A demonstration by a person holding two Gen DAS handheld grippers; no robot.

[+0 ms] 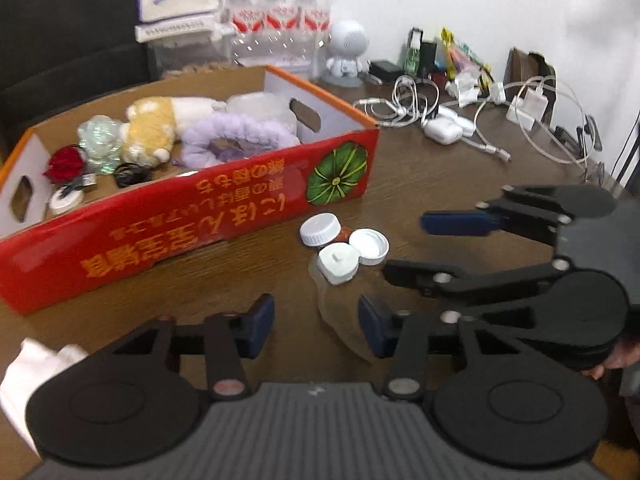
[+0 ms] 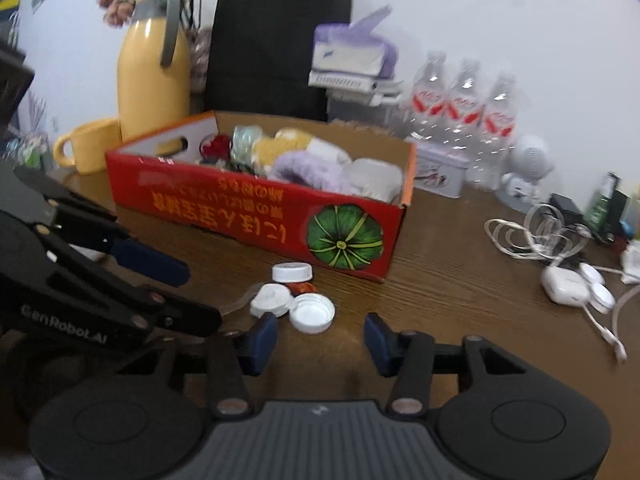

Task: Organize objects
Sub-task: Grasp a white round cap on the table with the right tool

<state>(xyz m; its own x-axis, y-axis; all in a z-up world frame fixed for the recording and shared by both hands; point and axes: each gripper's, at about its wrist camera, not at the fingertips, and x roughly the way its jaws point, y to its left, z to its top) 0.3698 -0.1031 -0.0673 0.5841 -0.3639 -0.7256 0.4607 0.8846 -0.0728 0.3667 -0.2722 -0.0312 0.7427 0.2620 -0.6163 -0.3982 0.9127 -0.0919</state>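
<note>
Three white bottle caps [image 1: 344, 246] lie clustered on the brown table [image 1: 440, 184], just beside the red cardboard box's [image 1: 192, 208] front wall, with something small and red-brown among them. My left gripper [image 1: 316, 326] tilts down just short of them, fingers partly apart and holding nothing. My right gripper [image 2: 320, 338] angles down alongside, likewise part open and empty, close beside the left.
</note>
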